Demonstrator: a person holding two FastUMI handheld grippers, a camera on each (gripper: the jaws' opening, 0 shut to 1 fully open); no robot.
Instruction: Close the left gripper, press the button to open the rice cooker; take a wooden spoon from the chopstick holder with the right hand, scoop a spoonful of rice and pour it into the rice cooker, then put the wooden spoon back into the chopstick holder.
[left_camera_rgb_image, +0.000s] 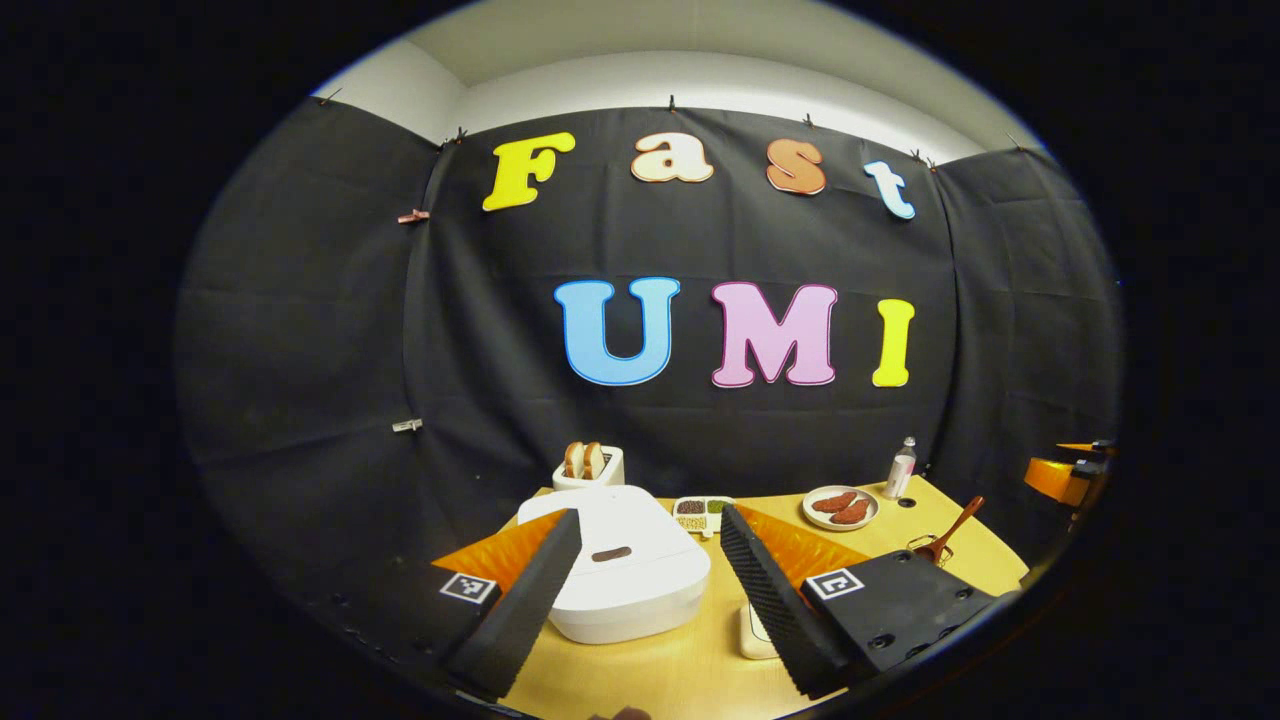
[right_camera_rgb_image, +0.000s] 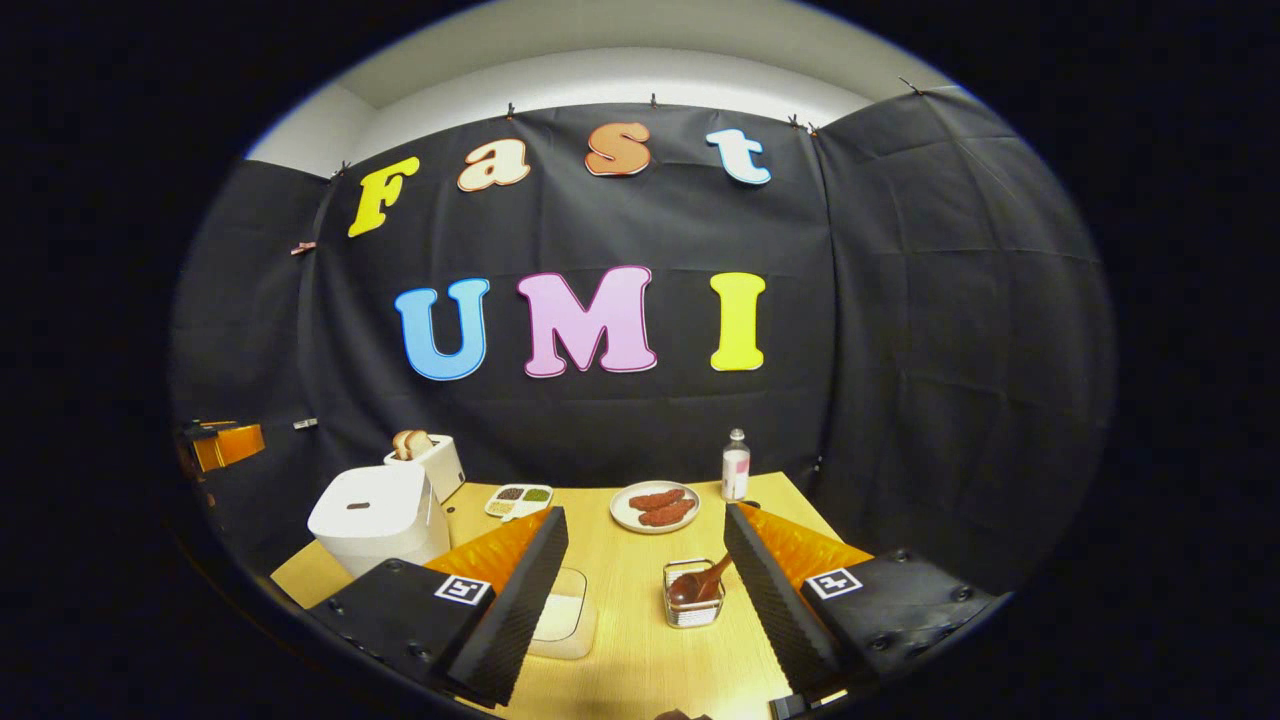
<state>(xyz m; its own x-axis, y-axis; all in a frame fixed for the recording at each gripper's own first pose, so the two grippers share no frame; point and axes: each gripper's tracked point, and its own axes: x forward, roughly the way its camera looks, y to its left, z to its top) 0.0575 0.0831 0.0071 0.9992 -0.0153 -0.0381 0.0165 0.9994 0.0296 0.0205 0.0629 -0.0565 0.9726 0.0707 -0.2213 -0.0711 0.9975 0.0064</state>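
Both tongs gape wide and empty above a pale wood-grain desk.

The left tongs, with ribbed black foam pads, frame the smooth white rounded rice cooker, lid down, its dark oval button on top. The right tongs frame a clear square chopstick holder with the brown wooden spoon leaning inside; a translucent rice container sits just beside the left pad.

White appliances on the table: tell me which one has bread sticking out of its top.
The toaster at the back, against the black cloth: two slices stand in its slots. The rice cooker in front has a smooth, shut lid.
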